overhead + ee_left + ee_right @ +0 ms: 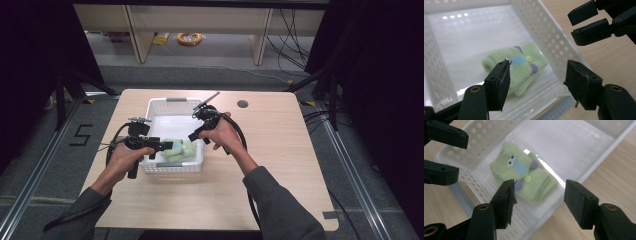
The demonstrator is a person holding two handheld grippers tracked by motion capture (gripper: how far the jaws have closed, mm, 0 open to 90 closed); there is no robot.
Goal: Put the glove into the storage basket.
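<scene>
Centrally, a folded green fleece sock [181,149] [517,67] [524,176] lies flat on the floor of a white perforated basket [165,107] [544,32] [481,135], in the basket's near right corner. Fabric pale green, with a blue patch, purple dots, a small yellow-green button; in the right gripper view two little eyes show above the blue patch. Nothing touches it.

Basket: rectangular, low walls with rows of round holes, smooth pale floor with glare spots. It sits on a light wood table [280,150] [619,62] [619,170], left of centre, nearer the far edge than the near one.

Left gripper [167,146] [537,83]: held over the basket's near left corner, pointing right toward the sock. Jaws spread wide apart, empty, above the sock without contact. Left hand [122,157] wraps its handle.

Right gripper [194,135] [539,200]: held over the basket's right wall, angled down and left at the sock. Jaws likewise wide apart, holding nothing. Right hand [222,135] grips it; black cable [241,136] loops behind the hand. Each gripper view catches the other gripper's parted jaws at its upper edge.

Beyond: a round dark grommet hole [242,104] near the table's far edge. Grey floor around, wooden shelving legs [139,35] at the far side, an orange coil [189,38] on the floor there, black cables [295,35] far right.
</scene>
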